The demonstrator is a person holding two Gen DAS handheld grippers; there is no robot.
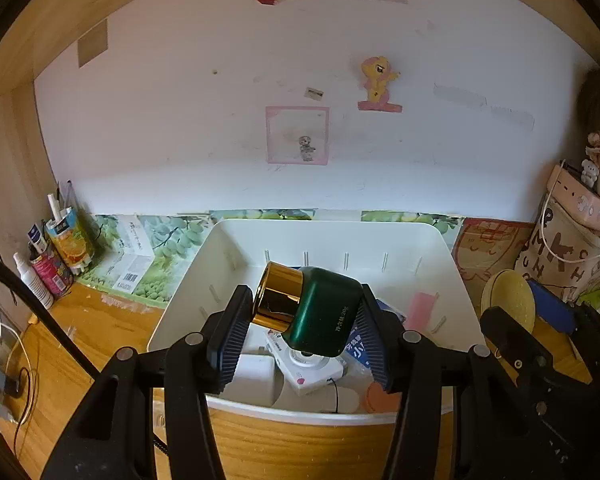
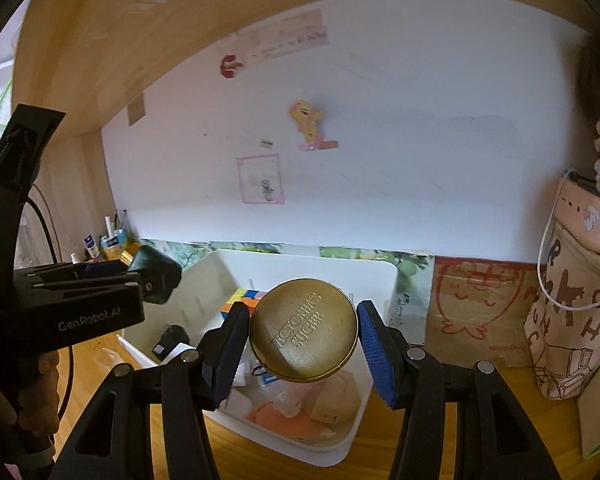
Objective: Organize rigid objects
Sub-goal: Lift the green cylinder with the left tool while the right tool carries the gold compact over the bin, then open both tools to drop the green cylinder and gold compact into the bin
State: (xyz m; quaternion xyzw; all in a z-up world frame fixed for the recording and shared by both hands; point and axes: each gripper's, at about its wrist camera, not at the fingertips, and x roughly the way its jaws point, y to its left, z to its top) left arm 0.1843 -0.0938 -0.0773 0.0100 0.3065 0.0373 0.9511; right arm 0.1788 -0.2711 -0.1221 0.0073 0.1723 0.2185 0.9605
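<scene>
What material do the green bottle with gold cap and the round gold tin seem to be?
Green bottle: probably matte plastic or coated glass, its dull surface reflecting little. Gold cap: shiny metal or metallised plastic, with mirror-like reflections. Round gold tin: likely brushed metal with embossed letters.

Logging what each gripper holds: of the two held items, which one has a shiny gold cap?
The green bottle in the left gripper; the right gripper holds a flat round gold tin.
</scene>
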